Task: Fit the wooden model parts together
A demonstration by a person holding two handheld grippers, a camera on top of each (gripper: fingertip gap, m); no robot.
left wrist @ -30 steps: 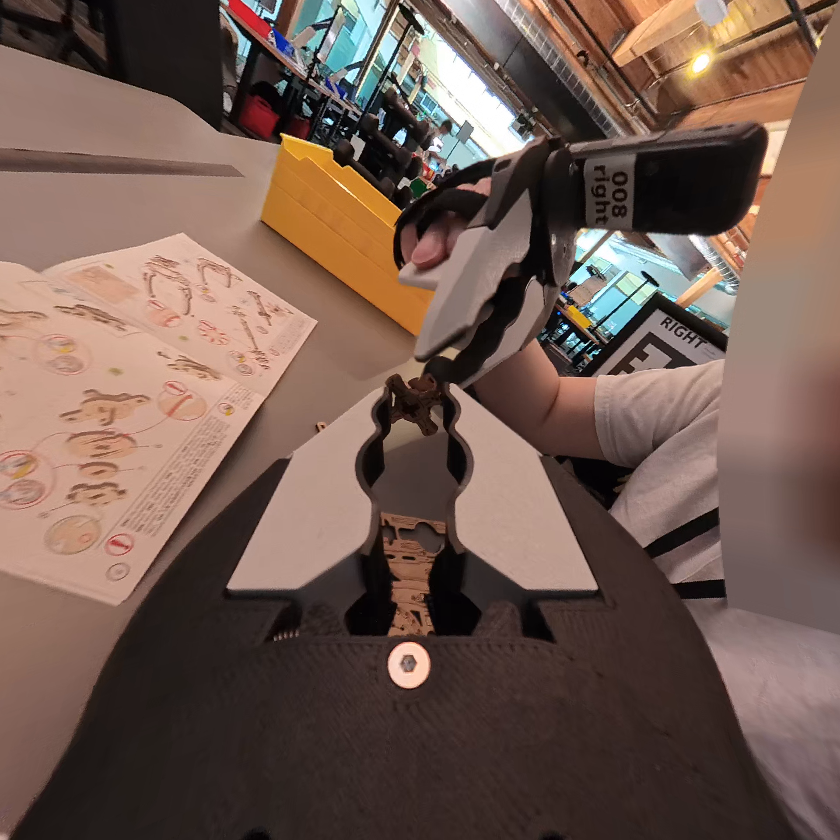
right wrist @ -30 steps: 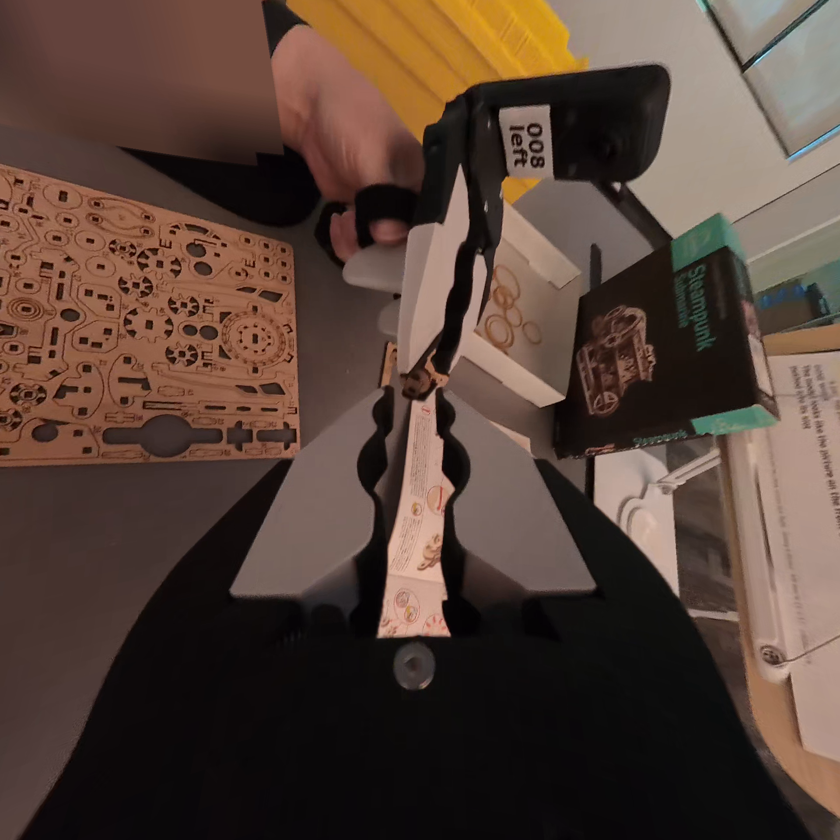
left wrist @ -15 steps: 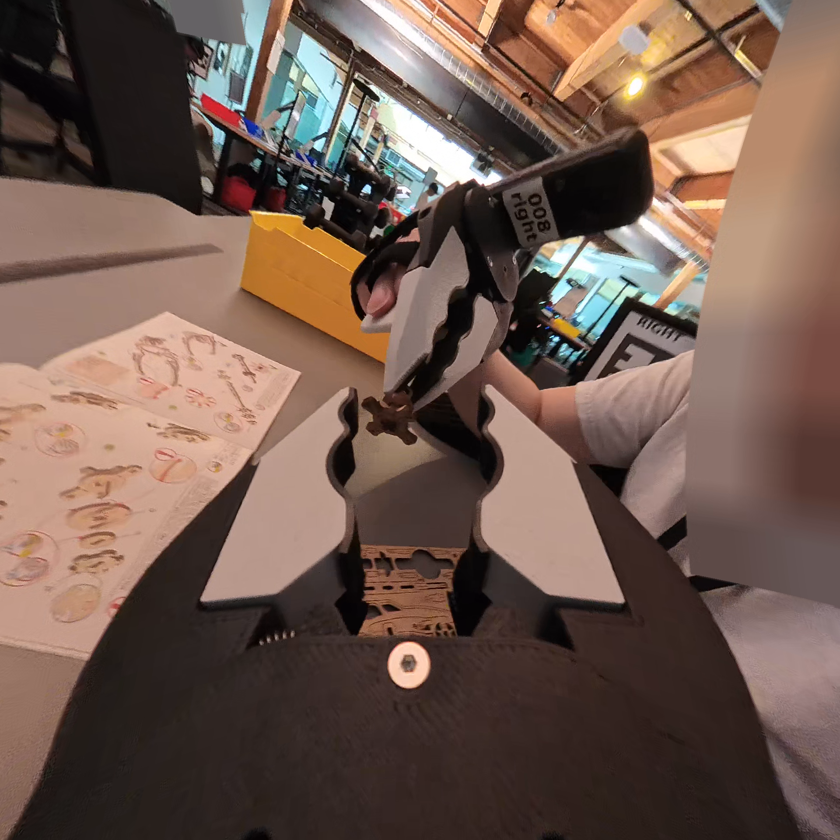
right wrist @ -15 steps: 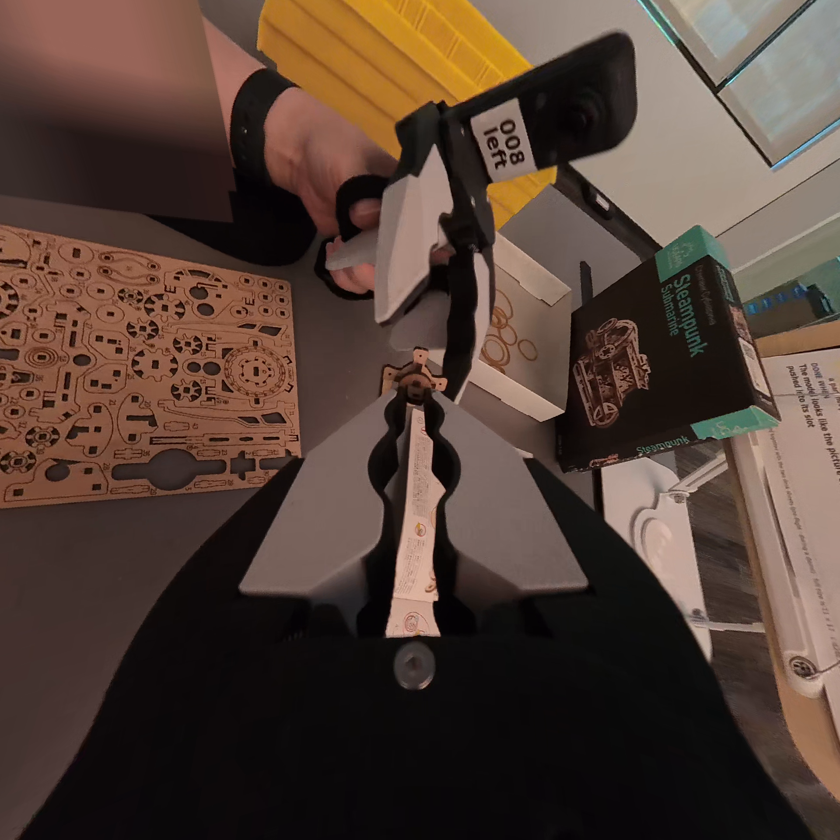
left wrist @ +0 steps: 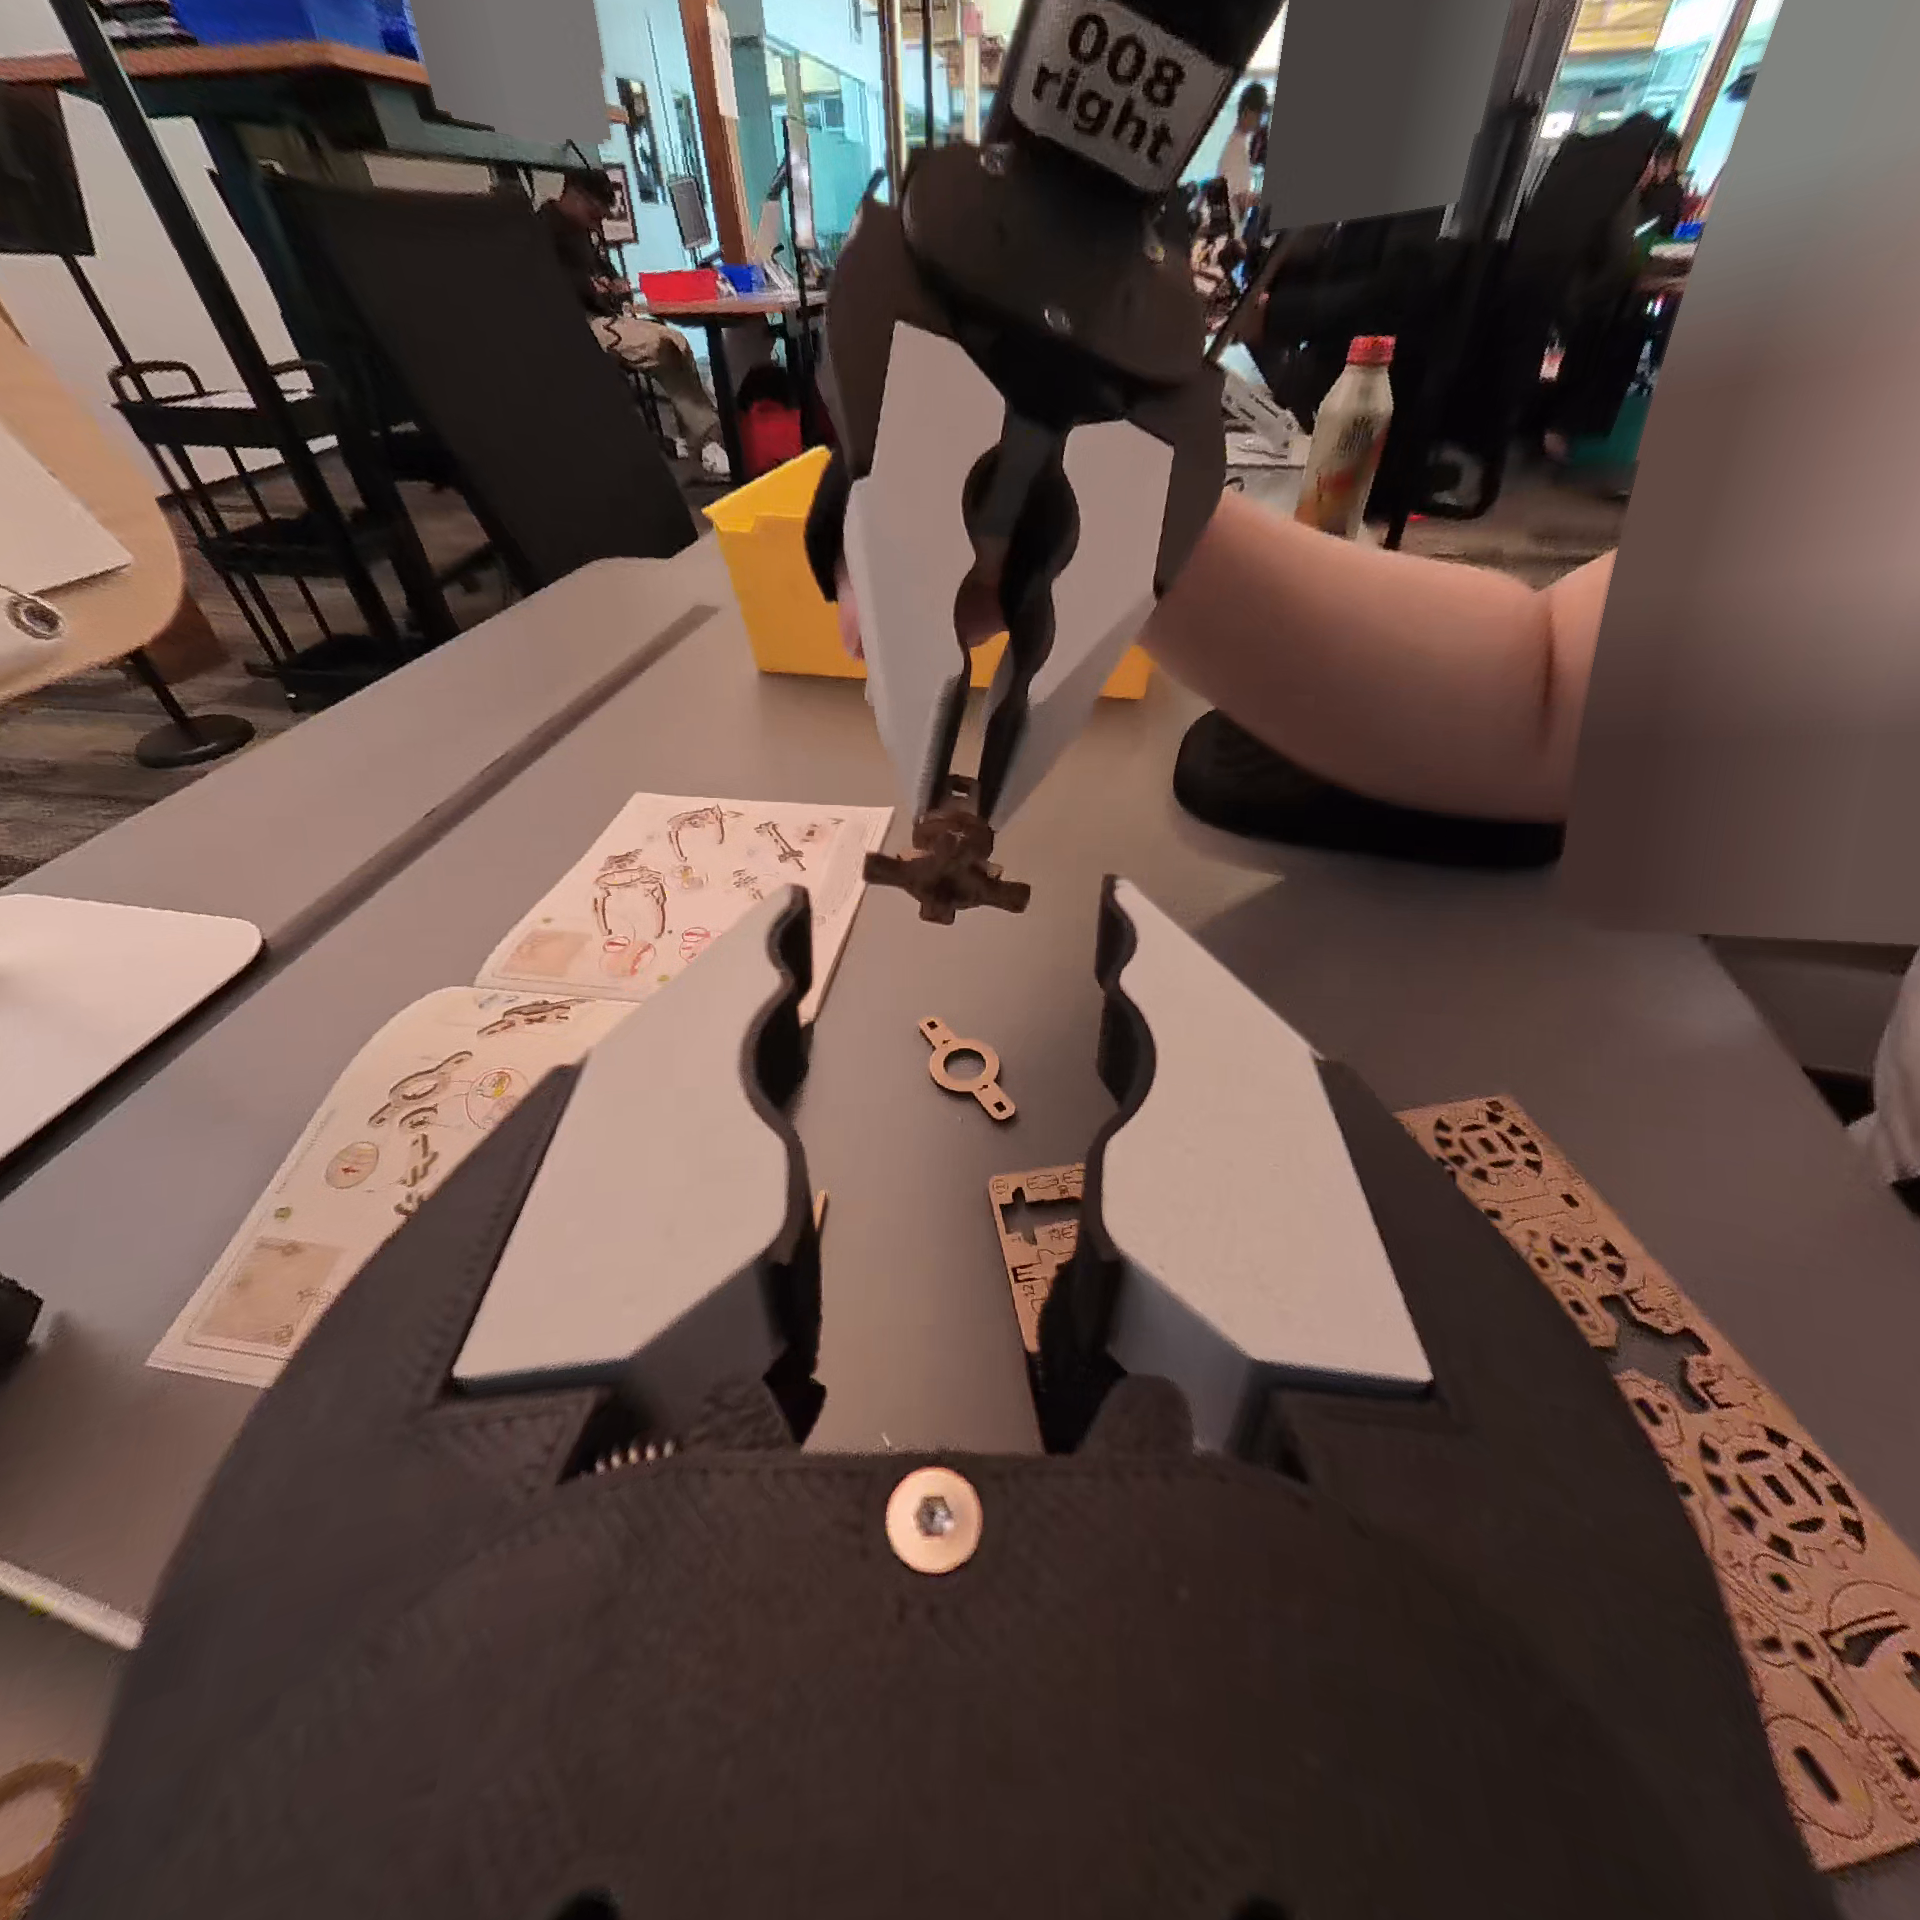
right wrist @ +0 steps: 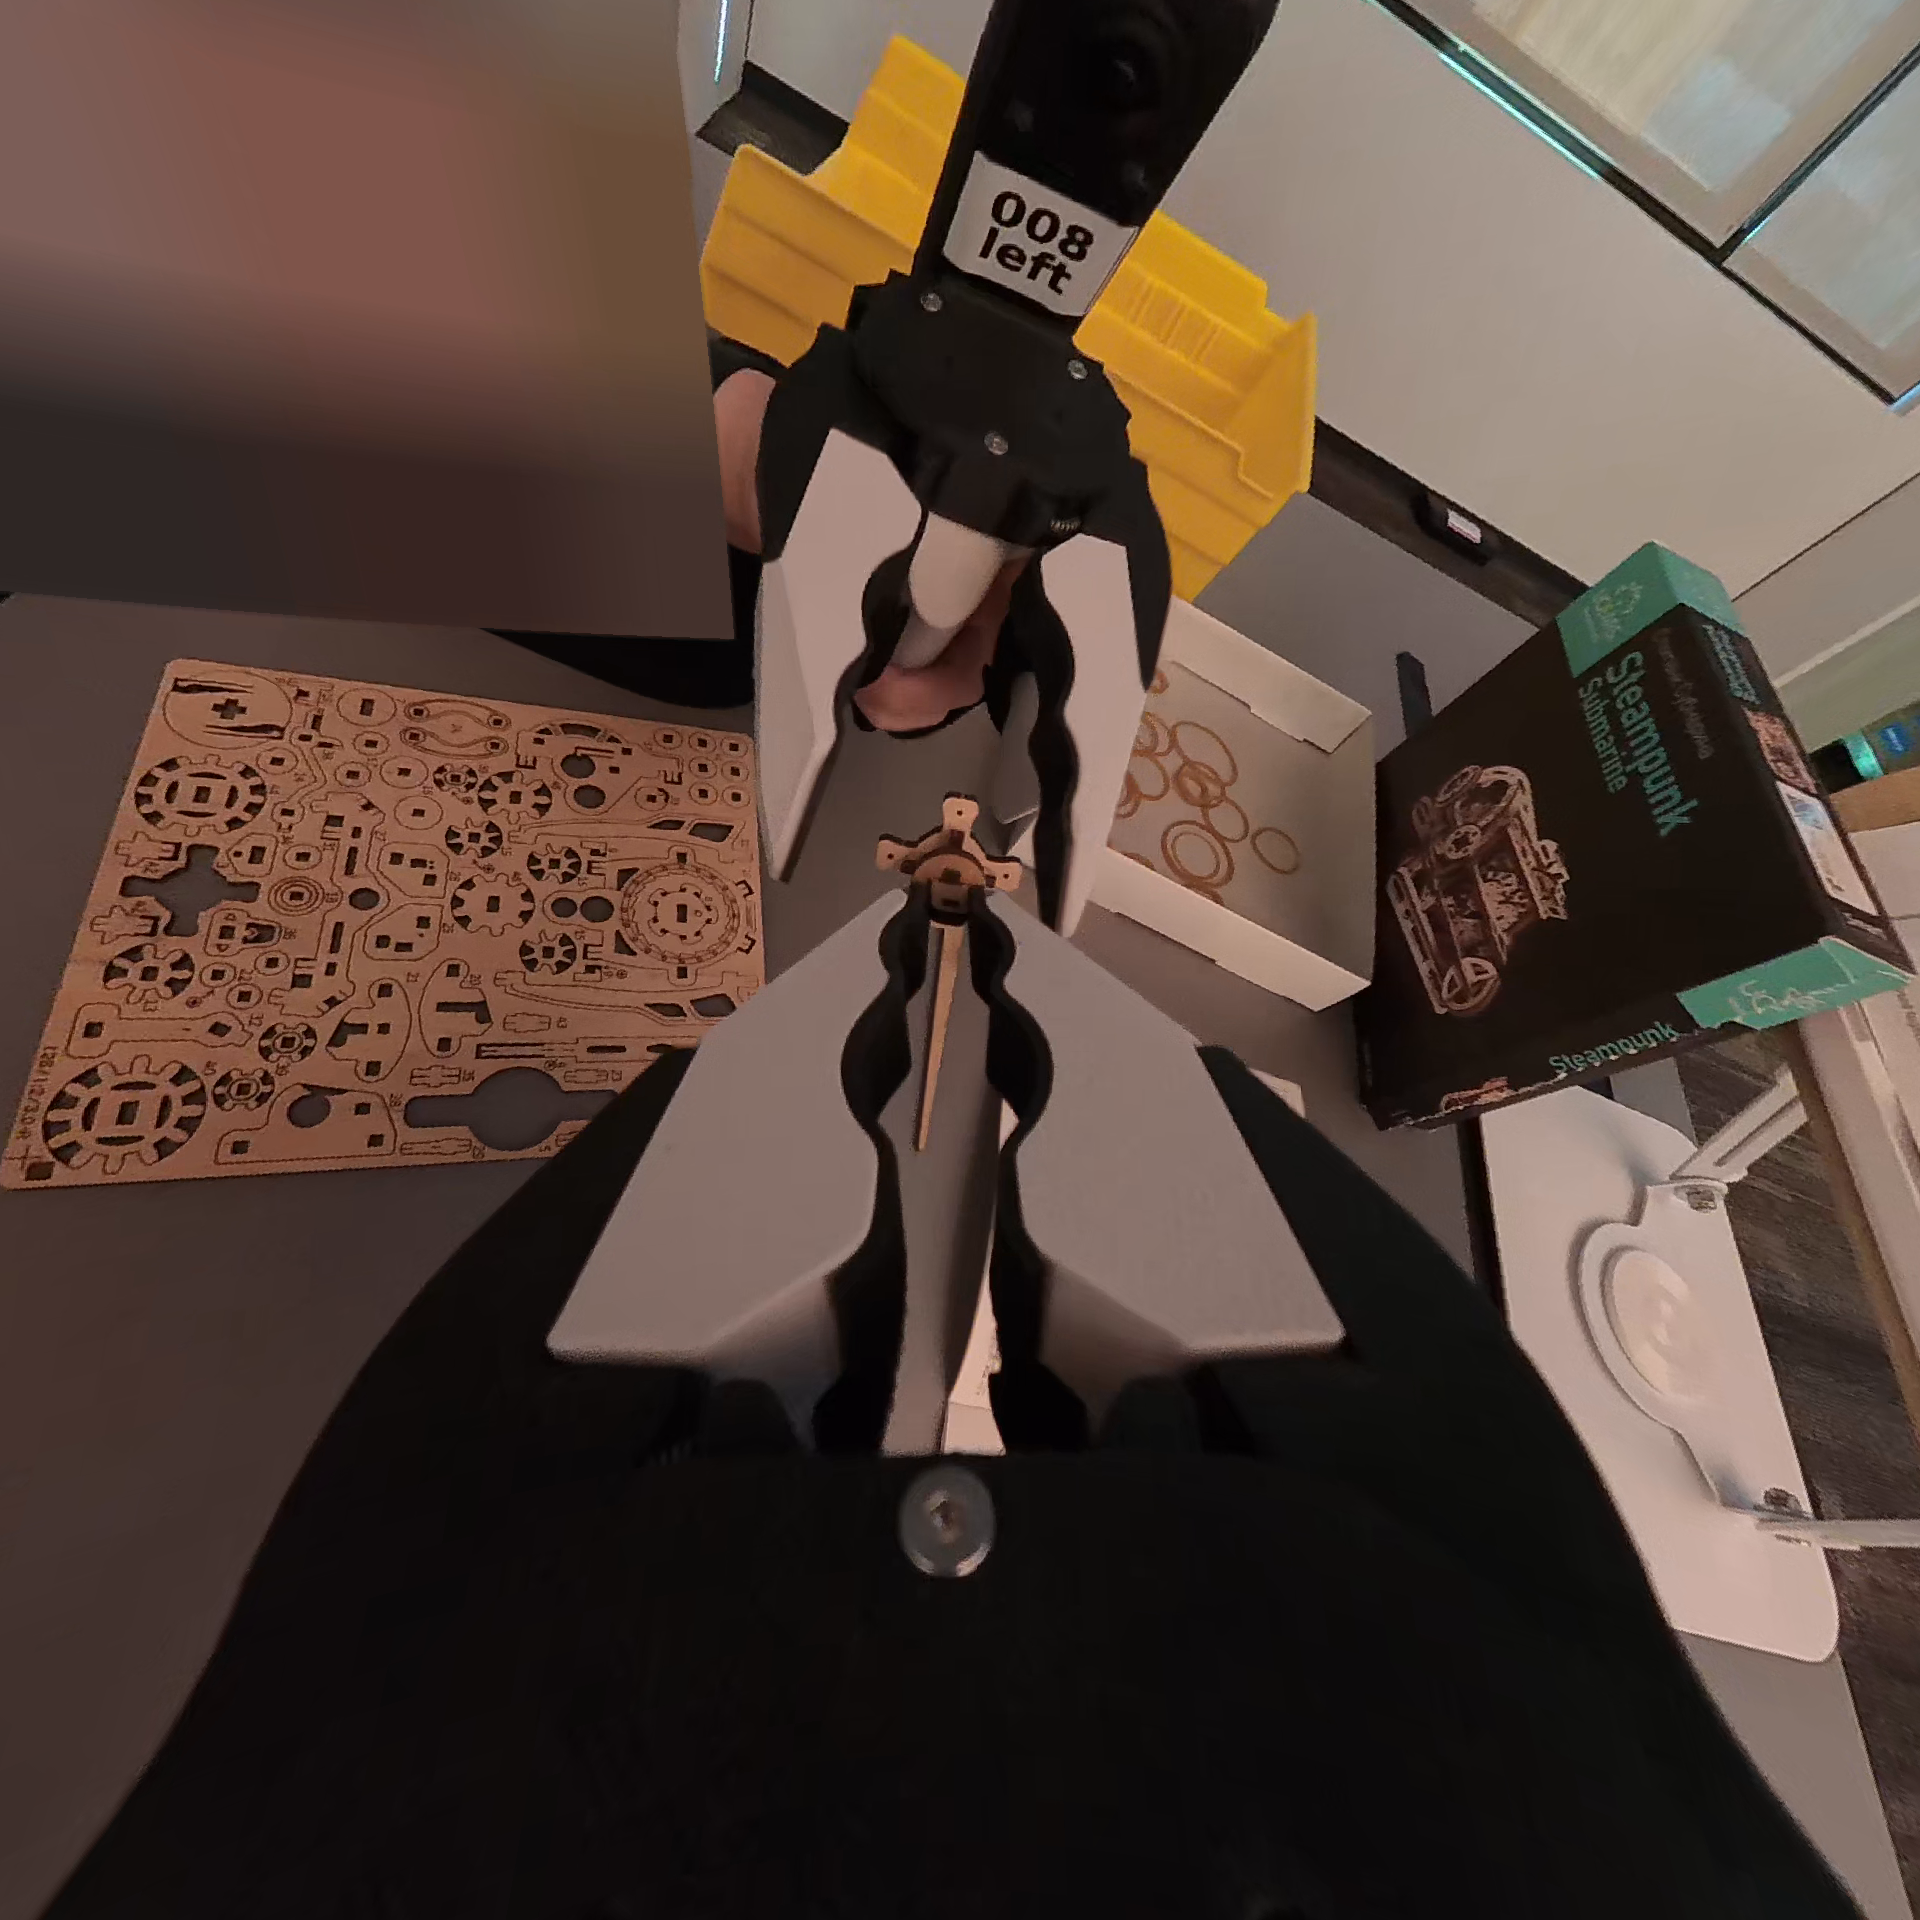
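My right gripper (right wrist: 943, 920) is shut on a small wooden assembly (right wrist: 943, 864), a cross-shaped hub on a thin stick that runs back between the fingers. In the left wrist view the right gripper (left wrist: 961, 795) points down and holds the same assembly (left wrist: 945, 881) above the grey table (left wrist: 1351, 1018). My left gripper (left wrist: 951, 909) is open and empty, its fingers on either side of the assembly and not touching it. The left gripper also shows open in the right wrist view (right wrist: 925, 883). A loose wooden ring part with two tabs (left wrist: 966, 1068) lies on the table below.
A wooden parts sheet (right wrist: 364, 914) lies to the left, also seen from the left wrist (left wrist: 1662, 1455). An instruction booklet (left wrist: 416, 1122), a yellow bin (right wrist: 1195, 343), a white tray of rubber rings (right wrist: 1226, 821), a black kit box (right wrist: 1621, 852) and a white lamp base (right wrist: 1662, 1309) surround the work spot. Left and right tips are no more than a few centimetres apart.
My left gripper let go of the assembly, opened wide and drew back. The right gripper keeps the assembly and has swung round to point down at it.
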